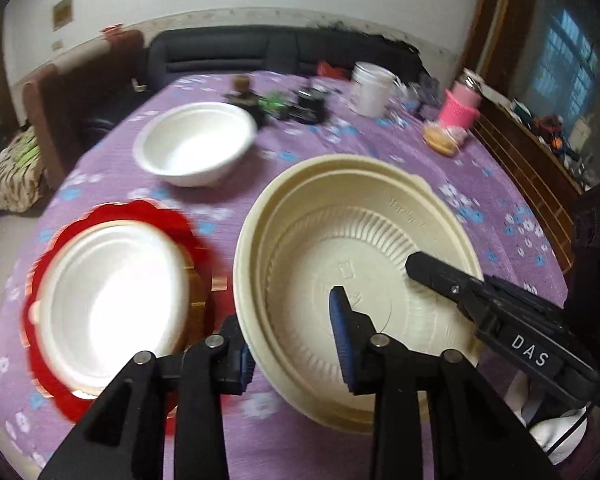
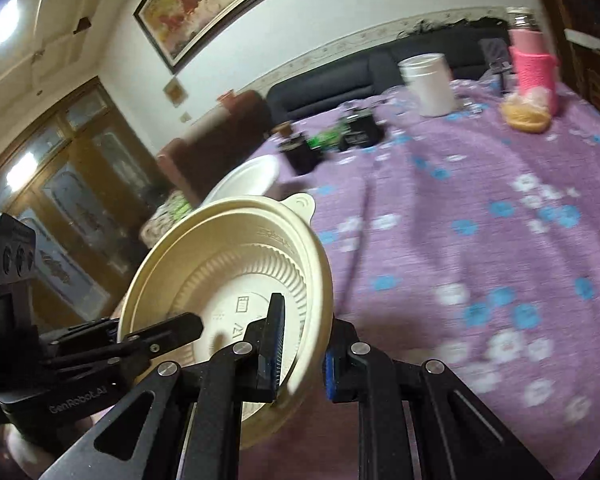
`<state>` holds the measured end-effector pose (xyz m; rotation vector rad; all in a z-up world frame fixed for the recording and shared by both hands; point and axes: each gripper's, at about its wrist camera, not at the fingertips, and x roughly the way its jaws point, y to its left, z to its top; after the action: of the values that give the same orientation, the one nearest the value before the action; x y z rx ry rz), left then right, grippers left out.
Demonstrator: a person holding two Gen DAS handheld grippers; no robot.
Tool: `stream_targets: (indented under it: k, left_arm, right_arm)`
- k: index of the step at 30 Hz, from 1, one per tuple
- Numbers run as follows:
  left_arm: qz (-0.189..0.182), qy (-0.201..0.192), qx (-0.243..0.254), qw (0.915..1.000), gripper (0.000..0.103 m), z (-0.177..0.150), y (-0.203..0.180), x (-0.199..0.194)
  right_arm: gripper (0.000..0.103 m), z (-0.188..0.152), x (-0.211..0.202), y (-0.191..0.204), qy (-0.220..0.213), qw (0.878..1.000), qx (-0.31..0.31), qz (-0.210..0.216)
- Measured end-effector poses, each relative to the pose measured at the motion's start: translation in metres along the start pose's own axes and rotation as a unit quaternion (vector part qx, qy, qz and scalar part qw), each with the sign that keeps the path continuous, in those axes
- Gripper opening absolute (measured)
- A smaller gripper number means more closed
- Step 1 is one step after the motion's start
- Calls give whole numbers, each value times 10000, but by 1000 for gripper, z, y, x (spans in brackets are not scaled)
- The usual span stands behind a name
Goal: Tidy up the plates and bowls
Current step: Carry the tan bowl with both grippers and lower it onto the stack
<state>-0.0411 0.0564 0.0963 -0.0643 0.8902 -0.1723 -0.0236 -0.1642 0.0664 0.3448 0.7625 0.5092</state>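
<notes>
A ribbed cream bowl (image 1: 360,240) hangs tilted above the purple flowered tablecloth (image 1: 512,240), held from both sides. My left gripper (image 1: 286,308) is shut on its near left wall, one pad inside and one outside. My right gripper (image 2: 302,328) is shut on the bowl (image 2: 228,264) at the rim on the other side; its inner finger (image 1: 432,274) shows in the left wrist view. The left gripper's inner finger (image 2: 172,330) shows in the right wrist view. A white bowl (image 1: 196,144) stands farther back. A white dish (image 1: 112,300) rests on a red scalloped plate (image 1: 160,216) to the left.
At the table's far side stand a white jar (image 1: 370,88), a pink-sleeved bottle (image 1: 460,106), a bun (image 1: 440,140) and several small dark items (image 1: 296,106). A brown chair (image 1: 80,92) and a dark sofa (image 1: 260,52) lie beyond the table edge.
</notes>
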Motion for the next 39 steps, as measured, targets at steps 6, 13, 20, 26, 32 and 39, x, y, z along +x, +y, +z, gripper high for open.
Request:
stream_targets:
  k: [6,13,20,26,32,39]
  left_arm:
    - [335,-160,-487,9981,31,-5,69,-25]
    - [571,-72,-1129,9919,32,-10,140,-24]
    - [545,139,-1351,9892,43,-11,168,-11]
    - [390,-94,-1498,9879,66,-18,175,-26]
    - [548,-376,-1573,9853,68,-30,177,-49]
    - [1204,-938,-1206,9809,79,-49,149,-81]
  right_arm:
    - [18,11,43,71,331,9983,-421,220]
    - [18,12,98,134,709,9933,-901,136]
    - [18,6,134,155,935,9879,-1212,-250]
    - [49,-1,136,162,632,9837,-1565,-622]
    - [53,-2,125,167,415,9824,-1679,-709]
    - [60,-13,70,164,-120,9873,-1449,-643]
